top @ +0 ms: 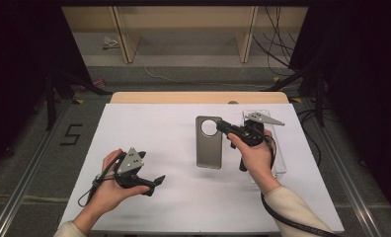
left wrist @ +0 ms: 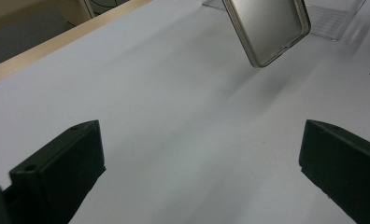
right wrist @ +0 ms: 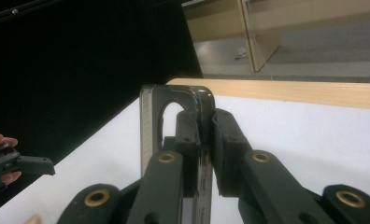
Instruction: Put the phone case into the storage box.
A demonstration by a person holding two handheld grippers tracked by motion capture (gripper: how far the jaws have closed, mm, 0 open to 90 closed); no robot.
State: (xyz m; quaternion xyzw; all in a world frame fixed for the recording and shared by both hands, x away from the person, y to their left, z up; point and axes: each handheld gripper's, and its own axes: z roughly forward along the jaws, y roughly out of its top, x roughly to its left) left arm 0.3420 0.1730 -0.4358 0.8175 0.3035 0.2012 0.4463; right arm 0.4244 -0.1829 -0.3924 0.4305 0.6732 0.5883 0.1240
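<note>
Seen from above: a white surface [top: 149, 133] with a grey phone case [top: 208, 143] near its middle, lifted clear, a shadow beneath. Right gripper [top: 222, 126] clamped on the case's top edge beside the round camera cut-out, fingers [right wrist: 225, 140] pressed together on either side of the rim. Just behind that hand, a clear plastic box [top: 280, 163] resting on the surface. Left gripper [top: 154, 185] hovering low toward the near left, well apart from the case, fingers [left wrist: 61, 163] spread wide and holding nothing.

Judged progress: case picked up and in the air, so the grasp done; carrying and setting down, likely into or beside the clear box, not yet done. Left gripper apparently waiting to assist.
</note>
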